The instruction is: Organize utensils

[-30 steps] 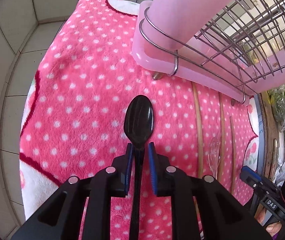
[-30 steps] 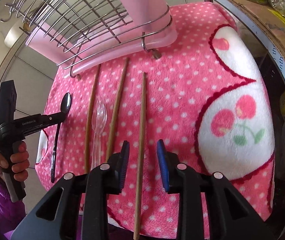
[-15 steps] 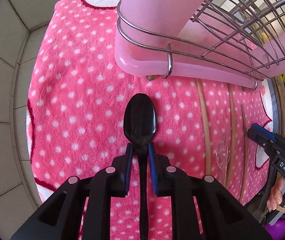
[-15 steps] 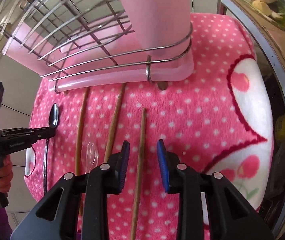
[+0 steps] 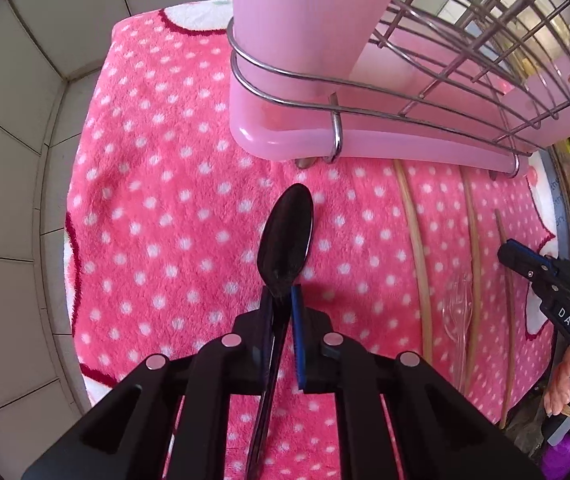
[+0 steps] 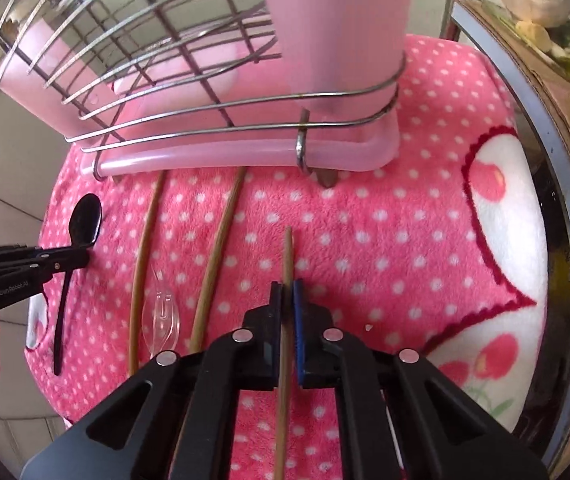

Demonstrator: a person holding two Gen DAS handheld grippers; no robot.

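A black spoon (image 5: 285, 236) lies on the pink dotted blanket (image 5: 165, 200), bowl toward the rack. My left gripper (image 5: 281, 292) points down over its neck, jaws closing, pads pressing the handle; the spoon leans slightly right. The right wrist view shows the same spoon (image 6: 85, 220) and left gripper (image 6: 85, 258) at far left. My right gripper (image 6: 288, 286) has its jaws closing tight on a wooden chopstick (image 6: 288, 252), whose tip sticks out ahead. Two more chopsticks (image 6: 145, 248) (image 6: 221, 240) and a clear plastic utensil (image 6: 161, 312) lie between the grippers.
A wire dish rack on a pink tray (image 5: 349, 144) stands just beyond the utensils, with a tall pink holder (image 5: 305, 20) in its corner. Tiled wall (image 5: 13, 200) borders the left. A cardboard box (image 6: 565, 120) runs along the right edge of the blanket.
Both pairs of jaws have narrowed, the left onto the spoon's neck and the right onto the chopstick. The spoon now leans to the right. Both grippers sit closer to the rack.
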